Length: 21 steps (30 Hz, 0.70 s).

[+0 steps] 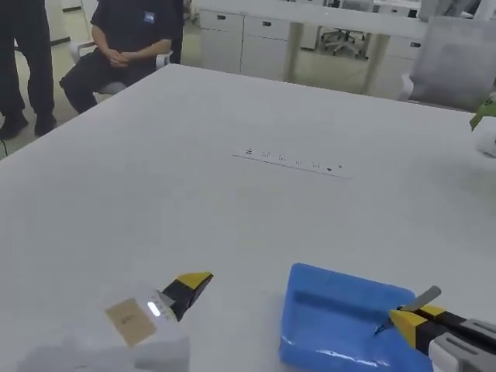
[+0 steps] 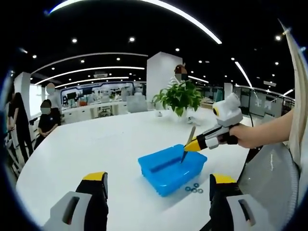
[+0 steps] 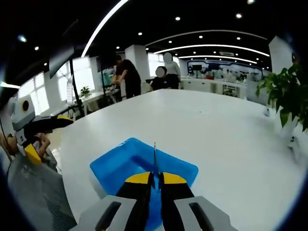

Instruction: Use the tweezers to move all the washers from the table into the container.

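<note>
A white surface (image 1: 232,209) is shown, with a blue container (image 1: 333,322) set on it. The left gripper (image 2: 158,179) is held open. The right gripper (image 3: 155,179) is clamped on tweezers (image 3: 154,156), which are pointed into the container. Small washers (image 2: 192,187) are laid on the surface just beside the container.

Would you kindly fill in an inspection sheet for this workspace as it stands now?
Surface: white table, with faint markings near its middle.
Job's things: blue container on the table; washers lying on the table beside it; tweezers pointing tip-down into the container.
Clutter: potted plant at the table's far end.
Grippers: left gripper has its jaws apart and holds nothing; right gripper has its jaws shut on the tweezers.
Cables: nothing seen.
Surroundings: open office with a seated person, cabinets and chairs.
</note>
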### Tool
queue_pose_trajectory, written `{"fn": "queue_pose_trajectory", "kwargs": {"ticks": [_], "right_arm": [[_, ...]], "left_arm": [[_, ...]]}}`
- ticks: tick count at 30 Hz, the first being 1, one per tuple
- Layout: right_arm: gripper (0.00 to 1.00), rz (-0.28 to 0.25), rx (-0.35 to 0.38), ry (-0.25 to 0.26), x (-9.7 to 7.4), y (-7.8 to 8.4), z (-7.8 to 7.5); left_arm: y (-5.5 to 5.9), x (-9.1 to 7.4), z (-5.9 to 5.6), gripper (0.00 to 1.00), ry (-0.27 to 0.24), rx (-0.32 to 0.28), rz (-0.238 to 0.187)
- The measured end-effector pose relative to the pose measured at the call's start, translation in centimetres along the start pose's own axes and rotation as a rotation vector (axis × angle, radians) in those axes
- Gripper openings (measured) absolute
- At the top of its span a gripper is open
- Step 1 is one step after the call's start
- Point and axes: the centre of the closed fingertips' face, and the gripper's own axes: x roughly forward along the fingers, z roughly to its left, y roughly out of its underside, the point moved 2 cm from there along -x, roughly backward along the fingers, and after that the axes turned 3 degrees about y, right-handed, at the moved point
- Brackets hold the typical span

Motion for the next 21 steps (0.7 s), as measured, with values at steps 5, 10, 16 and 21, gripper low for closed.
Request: {"fn": "queue_pose_trajectory", "kwargs": {"ticks": [5, 10, 16, 21], "right_arm": [[0.03, 0.006, 0.013, 0.007, -0.1, -0.1, 0.1], [0.02, 0.008, 0.01, 0.003, -0.2, -0.1, 0.2], [0.01, 0.085, -0.028, -0.026, -0.3, 0.5, 0.5], [0.01, 0.223, -0.193, -0.123, -2.0, -0.3, 1.6]], "left_arm": [[-0.2, -0.1, 0.2, 0.86, -0.012, -0.012, -0.016], [-0.2, -0.2, 0.4, 0.85, -0.015, -0.038, -0.023], [0.1, -0.2, 0.3, 0.84, -0.013, -0.036, -0.01], [0.6, 0.0, -0.1, 0.83, 0.011, -0.02, 0.031]]}}
